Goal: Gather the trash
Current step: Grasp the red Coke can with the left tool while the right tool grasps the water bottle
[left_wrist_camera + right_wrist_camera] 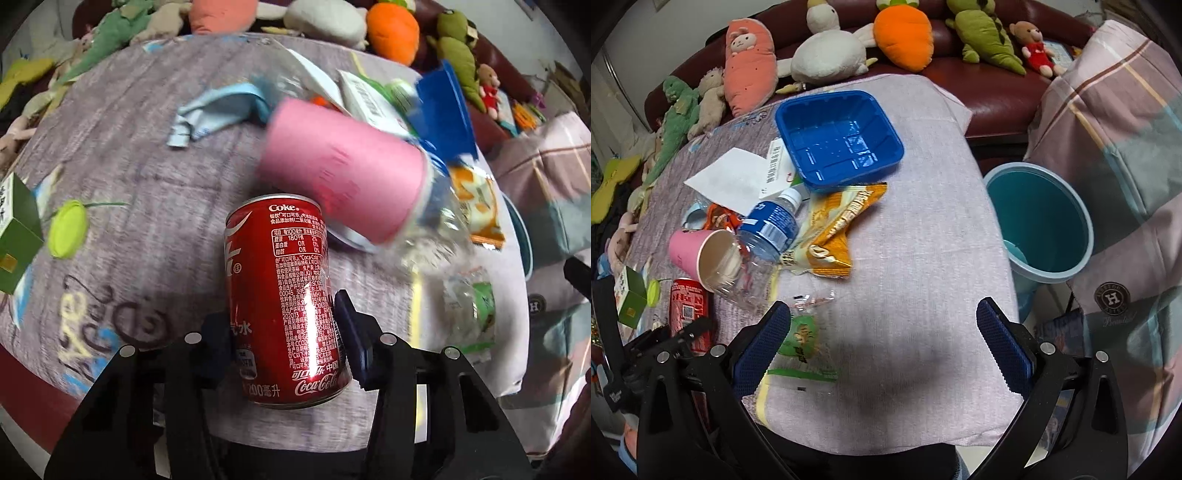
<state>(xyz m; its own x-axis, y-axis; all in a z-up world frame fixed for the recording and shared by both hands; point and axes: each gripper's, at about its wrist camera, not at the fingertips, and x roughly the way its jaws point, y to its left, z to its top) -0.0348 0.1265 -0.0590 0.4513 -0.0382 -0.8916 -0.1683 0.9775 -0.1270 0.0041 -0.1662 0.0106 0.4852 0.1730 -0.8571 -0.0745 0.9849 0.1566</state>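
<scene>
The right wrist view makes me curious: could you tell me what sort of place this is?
Probably a home living room: a dark red leather sofa lined with plush toys such as an orange stuffed carrot, a litter-strewn table under a pinkish-grey cloth, and a teal plastic waste bin beside it.

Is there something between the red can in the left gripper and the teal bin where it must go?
Yes. The left gripper is shut on the Coke can at the table's left side. The teal bin stands off the right edge. The pink cup, water bottle and orange wrapper lie between them.
</scene>
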